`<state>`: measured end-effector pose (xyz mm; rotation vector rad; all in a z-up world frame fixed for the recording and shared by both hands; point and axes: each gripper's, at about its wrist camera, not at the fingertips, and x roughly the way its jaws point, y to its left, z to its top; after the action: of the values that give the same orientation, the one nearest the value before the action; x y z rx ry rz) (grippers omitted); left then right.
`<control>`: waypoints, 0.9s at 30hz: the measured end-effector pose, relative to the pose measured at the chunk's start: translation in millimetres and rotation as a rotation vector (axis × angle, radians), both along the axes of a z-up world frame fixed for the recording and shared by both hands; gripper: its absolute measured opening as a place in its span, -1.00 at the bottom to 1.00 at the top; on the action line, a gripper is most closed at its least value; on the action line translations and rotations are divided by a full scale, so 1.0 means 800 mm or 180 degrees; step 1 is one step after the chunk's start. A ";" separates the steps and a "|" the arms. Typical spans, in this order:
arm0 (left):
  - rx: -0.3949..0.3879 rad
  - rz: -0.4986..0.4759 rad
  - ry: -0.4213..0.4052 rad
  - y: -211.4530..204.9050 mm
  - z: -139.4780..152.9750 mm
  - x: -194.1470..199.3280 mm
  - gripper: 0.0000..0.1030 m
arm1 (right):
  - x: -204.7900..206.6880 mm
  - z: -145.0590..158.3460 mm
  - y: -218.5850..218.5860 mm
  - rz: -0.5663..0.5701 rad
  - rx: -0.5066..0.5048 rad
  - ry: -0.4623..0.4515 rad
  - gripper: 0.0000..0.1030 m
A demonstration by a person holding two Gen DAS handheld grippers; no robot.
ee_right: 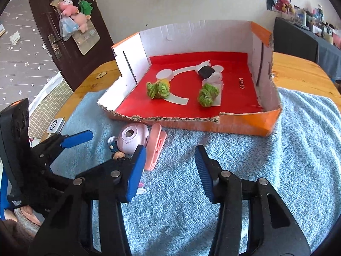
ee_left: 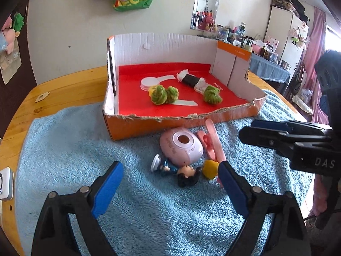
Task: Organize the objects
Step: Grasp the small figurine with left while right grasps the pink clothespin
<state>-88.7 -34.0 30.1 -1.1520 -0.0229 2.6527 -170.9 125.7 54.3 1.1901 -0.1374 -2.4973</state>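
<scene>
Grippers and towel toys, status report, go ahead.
Left gripper open over the figurine. Right gripper open, nothing between fingers. Pink device, pink clip, yellow piece outside the box. Nothing blocking.

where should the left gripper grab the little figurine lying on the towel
Grip the figurine across its narrow blue body, between the white round base and the big dark head. It lies on its side on the blue towel, close to the pink device, so come from above with the open left gripper.
</scene>
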 end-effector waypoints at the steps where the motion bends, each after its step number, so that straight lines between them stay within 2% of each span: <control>1: 0.0000 -0.0005 -0.0010 0.000 -0.001 0.000 0.75 | -0.002 -0.001 -0.002 0.0007 0.0006 -0.0008 -0.16; 15: -0.0063 -0.0201 -0.0100 -0.005 -0.011 -0.011 0.75 | -0.023 -0.025 -0.034 0.0096 0.0098 -0.0150 -0.21; 18: -0.0059 -0.0326 -0.0139 -0.003 -0.011 -0.015 0.75 | -0.027 -0.029 -0.034 0.0090 0.0110 -0.0181 -0.34; 24: -0.0065 -0.0479 -0.0216 0.002 -0.013 -0.021 0.75 | -0.029 -0.032 -0.038 0.0133 0.0136 -0.0197 -0.43; 26: -0.0062 -0.0488 -0.0229 0.001 -0.014 -0.023 0.65 | -0.031 -0.035 -0.041 0.0158 0.0139 -0.0209 -0.47; 27: -0.0063 -0.0488 -0.0241 0.000 -0.014 -0.024 0.50 | -0.032 -0.036 -0.041 0.0167 0.0133 -0.0221 -0.50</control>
<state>-107.8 -33.7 18.7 -1.2087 0.0753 2.4806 -196.1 92.6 25.6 1.2809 -0.0714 -2.4258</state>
